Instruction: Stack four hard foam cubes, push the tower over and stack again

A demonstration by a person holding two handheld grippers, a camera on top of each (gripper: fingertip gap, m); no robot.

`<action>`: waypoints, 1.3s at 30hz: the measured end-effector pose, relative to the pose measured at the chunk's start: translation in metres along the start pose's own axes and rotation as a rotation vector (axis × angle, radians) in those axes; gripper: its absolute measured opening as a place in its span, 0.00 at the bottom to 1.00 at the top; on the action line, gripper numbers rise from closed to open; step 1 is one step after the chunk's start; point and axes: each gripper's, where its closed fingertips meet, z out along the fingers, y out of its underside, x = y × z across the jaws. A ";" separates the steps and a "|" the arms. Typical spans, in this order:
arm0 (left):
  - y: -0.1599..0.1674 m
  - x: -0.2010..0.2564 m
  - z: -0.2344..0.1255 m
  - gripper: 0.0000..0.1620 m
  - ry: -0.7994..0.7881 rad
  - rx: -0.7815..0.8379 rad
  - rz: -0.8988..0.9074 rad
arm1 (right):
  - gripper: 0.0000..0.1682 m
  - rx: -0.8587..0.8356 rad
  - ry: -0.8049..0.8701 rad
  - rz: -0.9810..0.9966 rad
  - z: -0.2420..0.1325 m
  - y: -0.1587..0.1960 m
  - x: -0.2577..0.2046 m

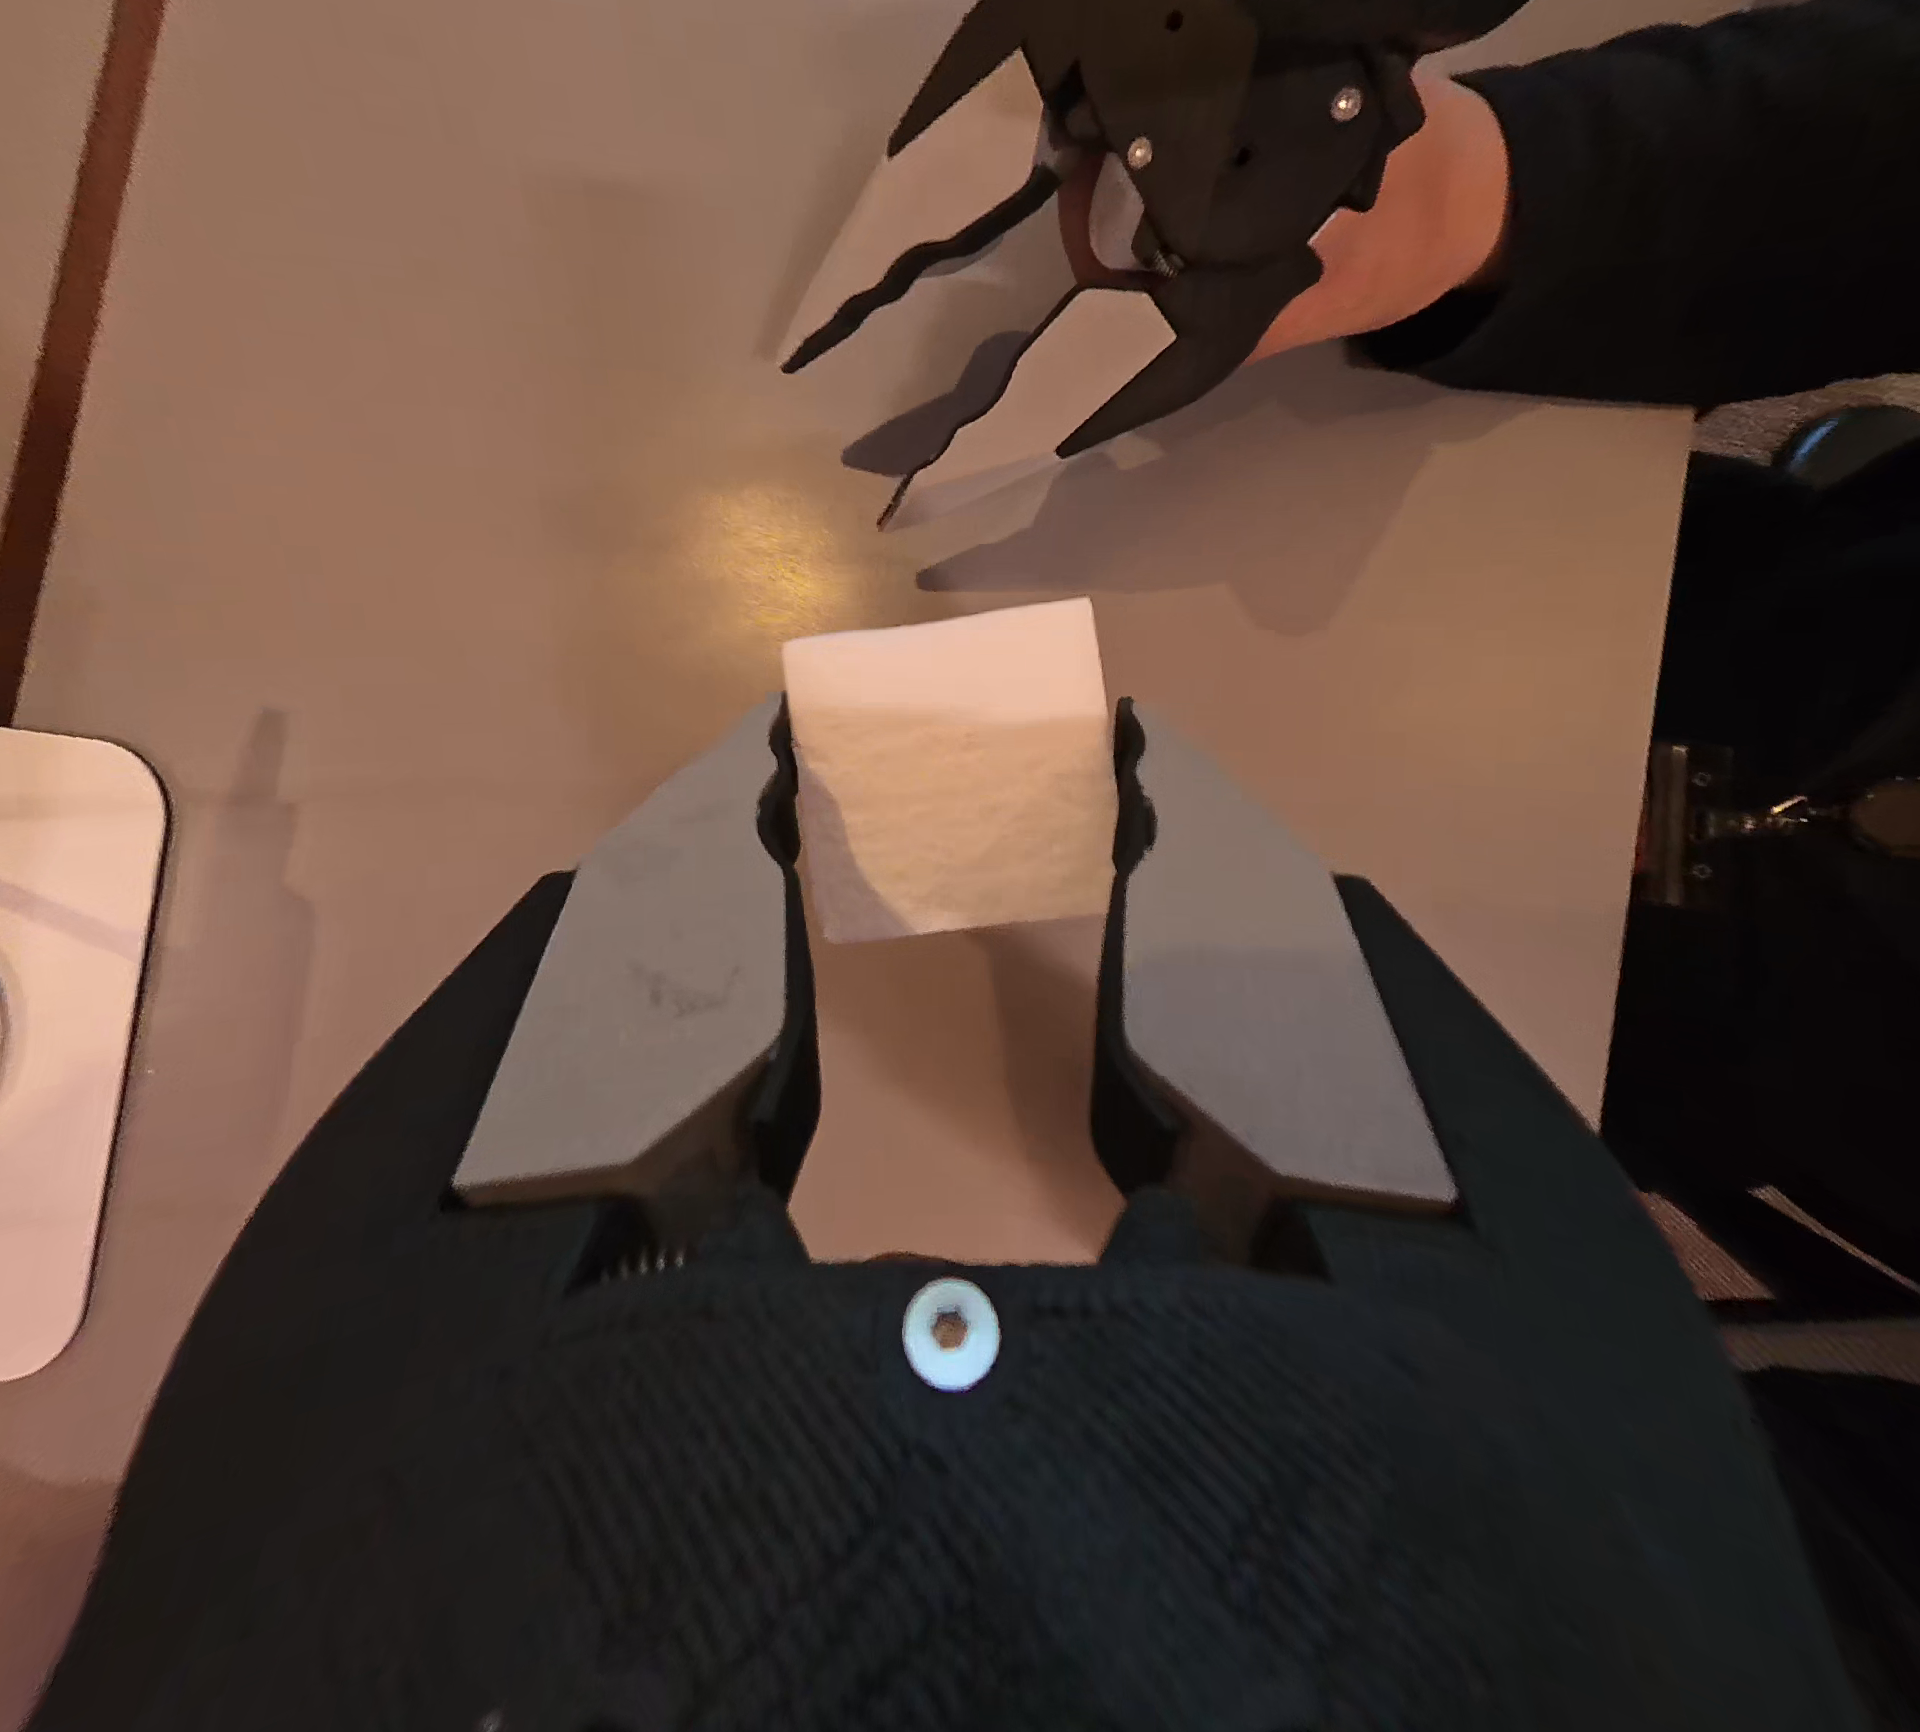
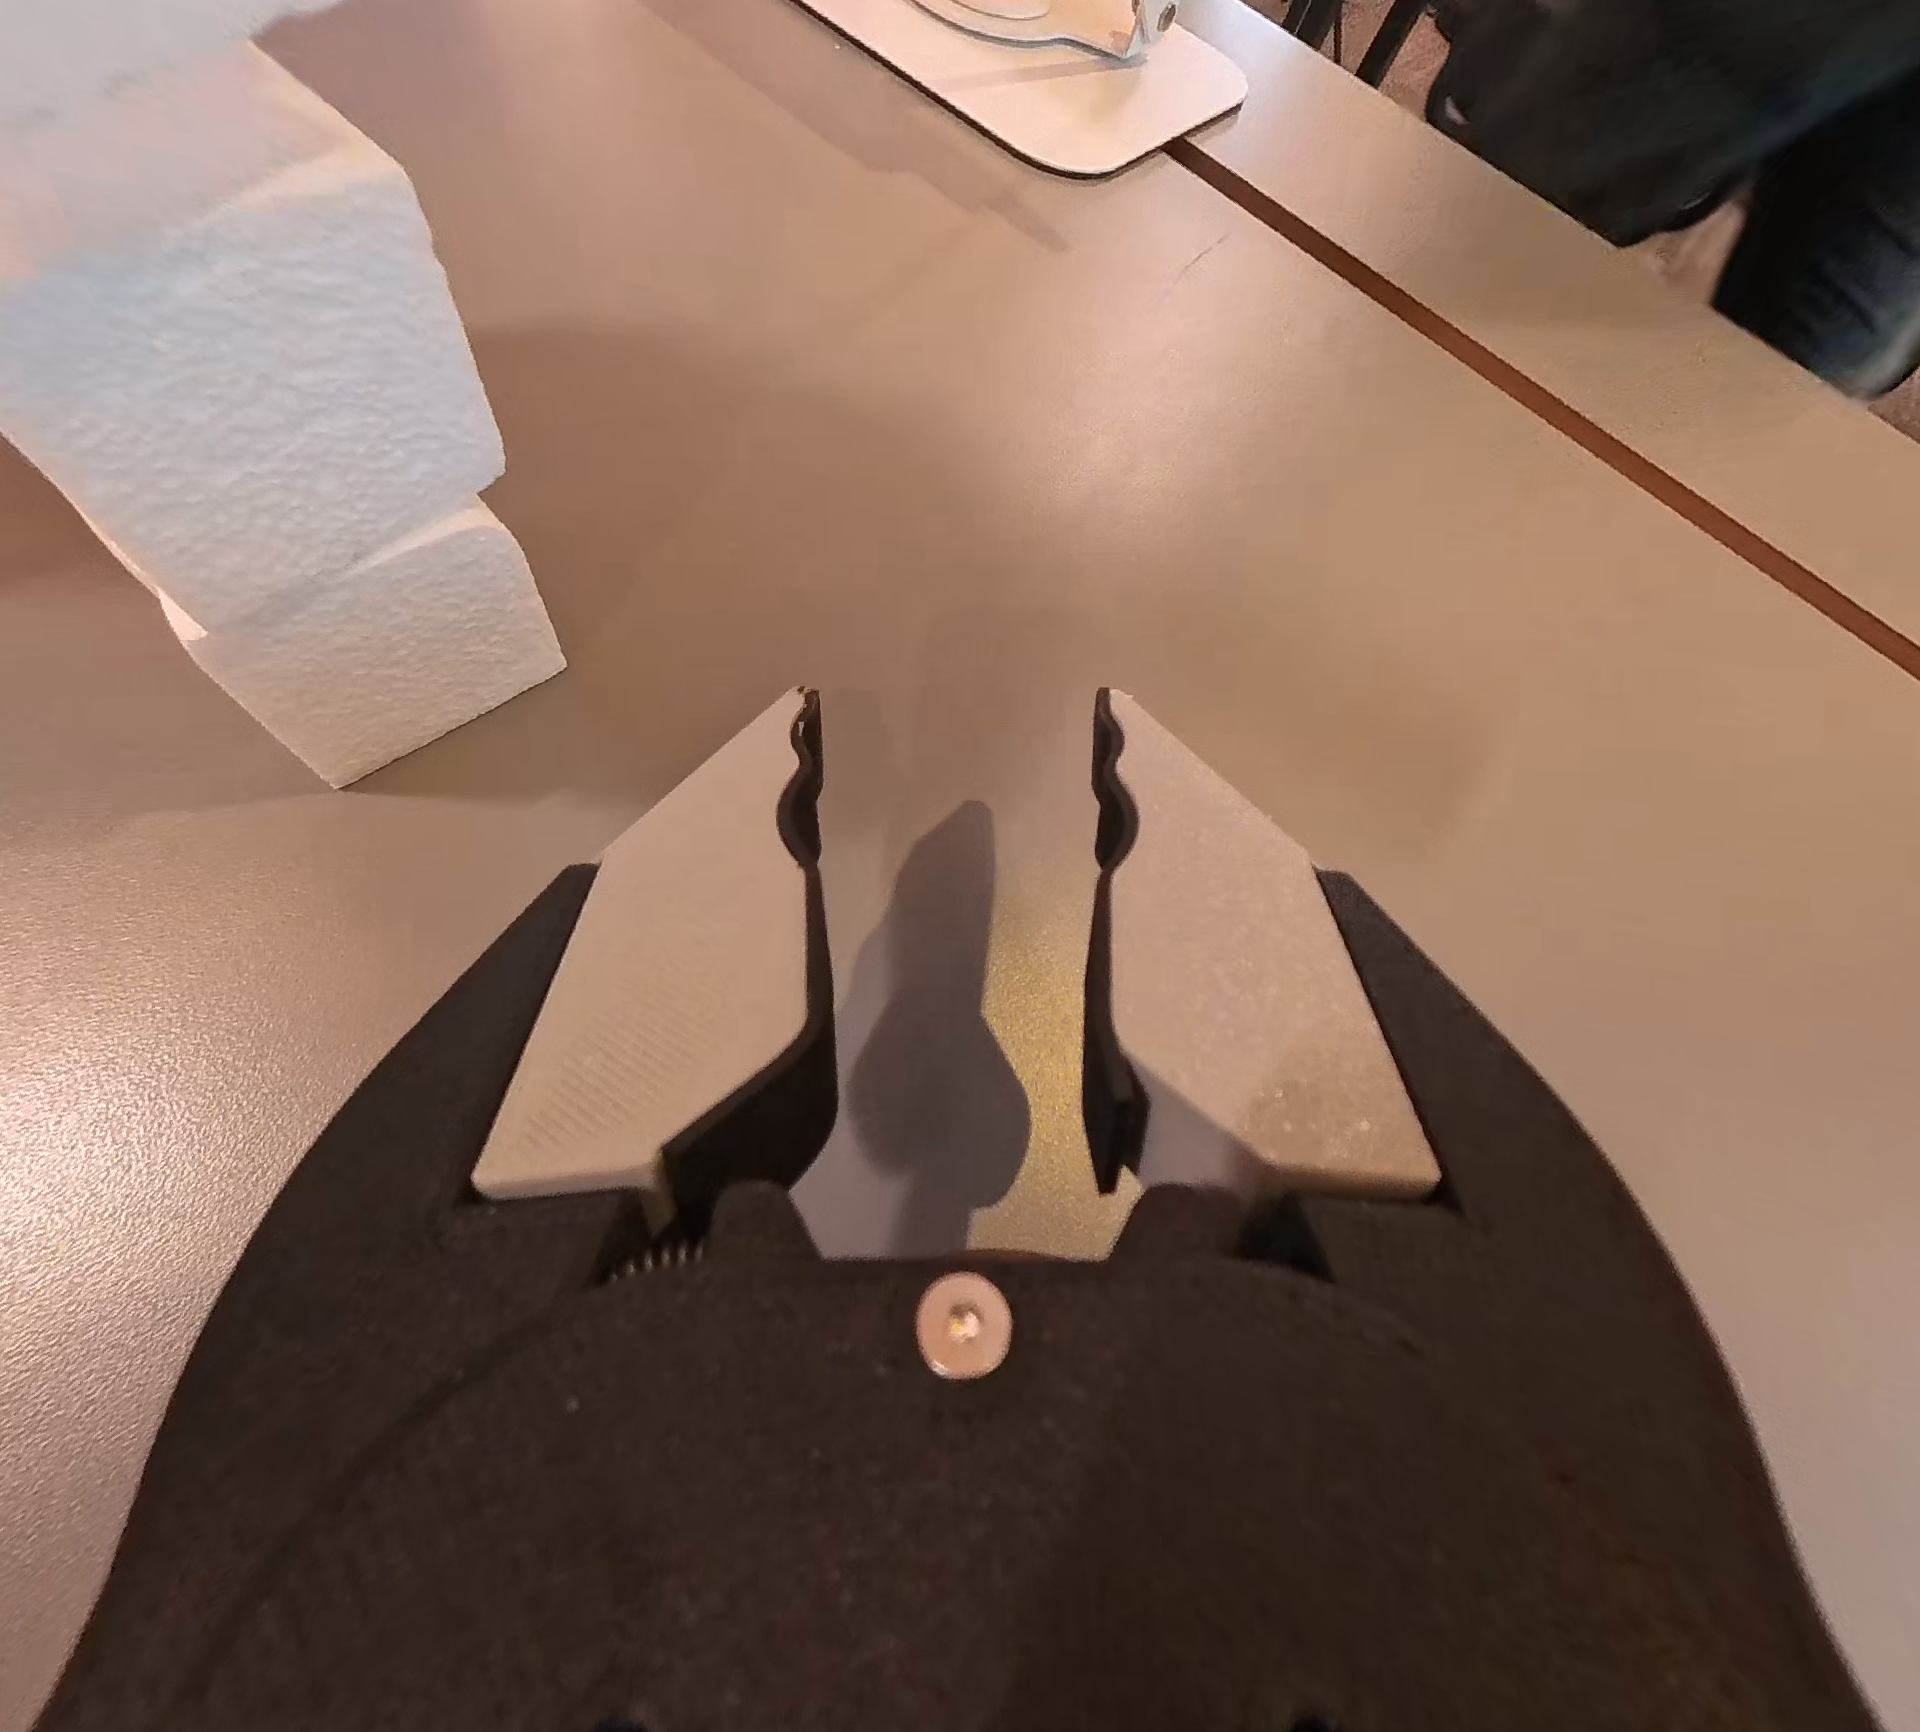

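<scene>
Nearest the lens, the black left gripper with grey finger plates clamped a white hard foam cube between its tips, lifted above the beige tabletop. Beyond it the black right gripper, held by a hand in a dark sleeve, stood with fingers spread and nothing between them. In the right wrist view that right gripper's jaws gaped over bare table, and a leaning stack of white foam cubes rose at left, base cube on the table. A white flat stand base sat further back.
</scene>
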 end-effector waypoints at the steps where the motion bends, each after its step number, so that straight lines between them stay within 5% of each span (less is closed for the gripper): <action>1: -0.001 -0.001 -0.002 0.36 -0.007 0.011 0.004 | 0.30 -0.001 0.000 0.000 0.000 0.000 0.000; 17: 0.007 -0.003 0.003 0.36 0.032 -0.047 0.252 | 0.29 -0.006 -0.012 -0.014 0.002 0.000 -0.004; 39: 0.009 0.004 0.009 0.36 0.076 -0.075 0.223 | 0.30 -0.007 -0.013 -0.015 0.002 0.000 -0.005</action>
